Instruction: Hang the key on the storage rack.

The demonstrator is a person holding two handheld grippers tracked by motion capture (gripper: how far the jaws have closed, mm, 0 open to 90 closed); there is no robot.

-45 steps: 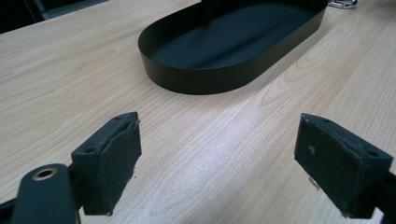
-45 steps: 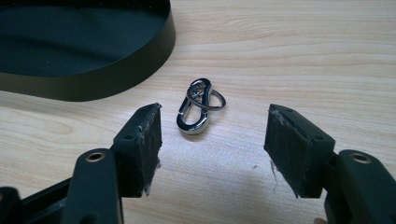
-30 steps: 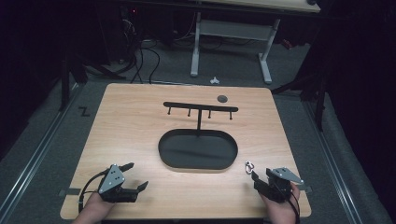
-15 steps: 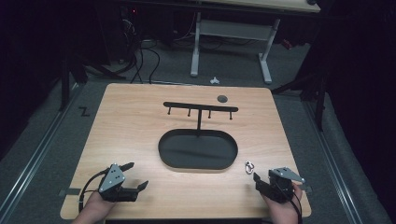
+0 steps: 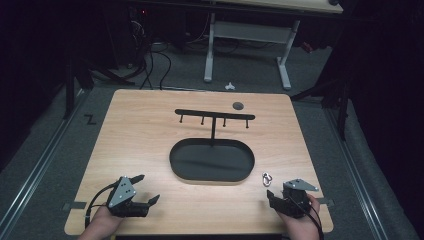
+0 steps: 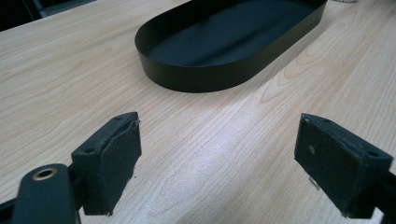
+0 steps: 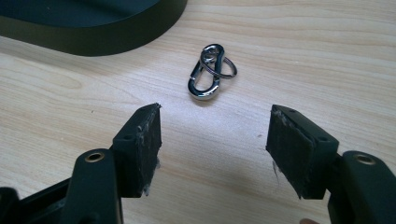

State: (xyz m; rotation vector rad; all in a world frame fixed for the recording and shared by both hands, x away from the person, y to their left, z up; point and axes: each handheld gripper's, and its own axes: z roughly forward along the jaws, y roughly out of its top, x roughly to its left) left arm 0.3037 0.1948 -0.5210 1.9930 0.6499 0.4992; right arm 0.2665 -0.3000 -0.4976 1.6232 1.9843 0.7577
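1. High view: the table [image 5: 150, 130] lies lengthways up the frame. A black oval tray [image 5: 212, 161] sits at centre, and a T-shaped rack [image 5: 214, 116] with four small pegs rises from the tray's 12 o'clock edge. A dark round disc [image 5: 238, 105] lies on the wood near the far edge, at about 1 o'clock from the tray.
2. Same view: the left gripper [image 5: 148, 190] sits at 7 o'clock from the tray, near the front edge, held in a hand [image 5: 102, 225], jaws spread apart with nothing between them. The right gripper [image 5: 272, 200] sits at 4 o'clock from the tray, held in the other hand [image 5: 298, 226]. A small metal clip [image 5: 267, 178] lies on the wood just off the tray's 4 o'clock rim, near the right gripper's tips but apart from them.
3. Left gripper view: both pads [image 6: 119, 154] stand wide apart over bare wood, gripping nothing. The tray [image 6: 205, 77] lies ahead at 12 o'clock, its inside dark.
4. Right gripper view: the jaws gape wide, nothing held. The clip [image 7: 208, 74], a shiny carabiner with a ring looped through its top, lies flat ahead at 12 o'clock, clear of both pads [image 7: 147, 140]. The tray's wall [image 7: 107, 37] curves across at 11 o'clock, close to the clip but not touching it.
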